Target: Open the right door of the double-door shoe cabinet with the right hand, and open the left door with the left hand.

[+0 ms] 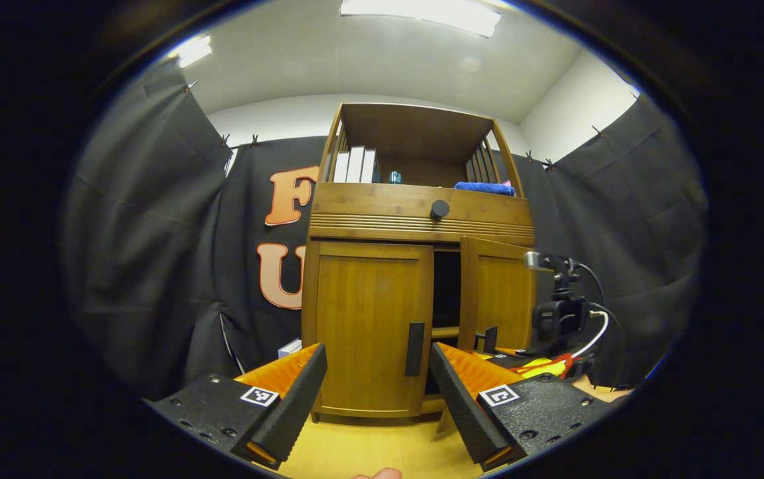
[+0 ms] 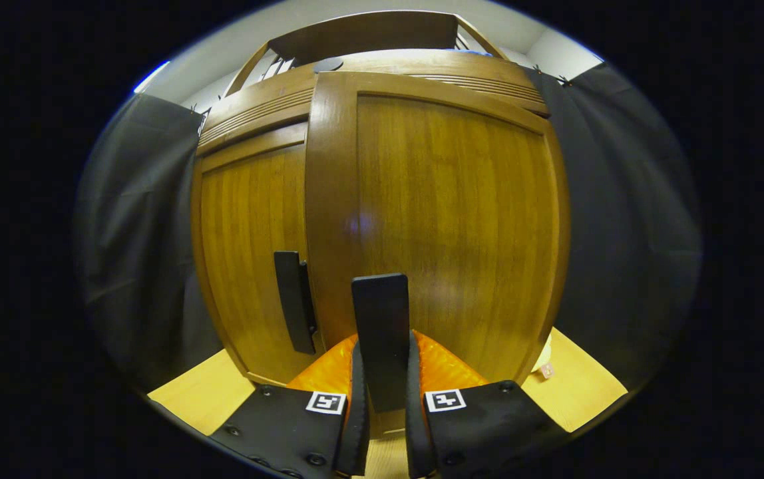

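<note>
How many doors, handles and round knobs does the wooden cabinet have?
Doors: 2, the left door closed and the right door ajar
Door handles: 2, the left handle and the right handle
Round knobs: 1, the knob above the doors
Total: 5

A: Where does the left gripper view look from?
B: Low, set back, facing the shoe cabinet [image 1: 415, 266] front and tilted upward; the whole cabinet fits.
A: And the right gripper view?
B: Very close to the right door [image 2: 442, 226], also looking up.
A: What do they share?
B: Both doors and handles.
</note>
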A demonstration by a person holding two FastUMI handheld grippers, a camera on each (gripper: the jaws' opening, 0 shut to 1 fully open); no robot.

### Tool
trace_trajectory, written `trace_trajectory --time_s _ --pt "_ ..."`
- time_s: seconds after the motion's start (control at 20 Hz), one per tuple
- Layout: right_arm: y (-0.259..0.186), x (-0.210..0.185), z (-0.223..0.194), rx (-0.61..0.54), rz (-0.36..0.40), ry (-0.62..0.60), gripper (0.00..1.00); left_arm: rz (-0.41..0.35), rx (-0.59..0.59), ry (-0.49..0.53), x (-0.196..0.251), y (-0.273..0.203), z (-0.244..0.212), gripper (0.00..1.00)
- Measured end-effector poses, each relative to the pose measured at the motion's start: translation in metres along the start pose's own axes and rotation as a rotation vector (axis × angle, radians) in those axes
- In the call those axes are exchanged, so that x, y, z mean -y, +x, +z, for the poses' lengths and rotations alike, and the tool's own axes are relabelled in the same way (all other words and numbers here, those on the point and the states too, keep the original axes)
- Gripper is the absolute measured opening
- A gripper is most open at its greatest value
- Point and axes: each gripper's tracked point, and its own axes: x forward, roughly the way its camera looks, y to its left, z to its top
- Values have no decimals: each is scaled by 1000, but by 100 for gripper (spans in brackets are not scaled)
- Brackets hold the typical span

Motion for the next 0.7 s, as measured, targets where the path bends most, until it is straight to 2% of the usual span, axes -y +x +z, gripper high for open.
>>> trace_trajectory --time_s 0.05,0.1,0.15,0.2,0.25,0.3,0.35,0.4,0.5,0.55,0.65,0.7 --pt "-9 4 -1 -1 9 6 27 -5 3 -10 7 1 0 94" --pt "-19 8 -2 0 12 9 35 -5 6 -17 12 1 0 94" --pt "-25 12 -4 1 11 12 30 -2 6 -20 16 2 0 92" --pt "-33 19 -5 3 7 20 30 6 9 -20 20 3 -1 95" --pt "-40 25 -5 8 2 28 35 21 11 -18 21 3 -1 95" --pt "-48 33 -7 13 -7 35 30 29 10 -18 24 3 -3 94" --pt "-59 41 -9 18 -18 41 30 29 4 -23 28 3 -6 95" --pt "-68 51 -11 21 -29 46 25 26 -4 -33 33 4 -9 92" --pt "-84 71 -12 27 -58 59 24 29 -15 -54 38 5 -13 94" --pt "-93 81 -11 34 -72 62 34 34 -18 -60 38 7 -14 94" --pt "-108 104 -11 44 -80 34 15 41 -19 -66 39 9 -17 98" --pt "-112 113 -10 41 -83 25 15 47 -20 -62 40 10 -19 95"
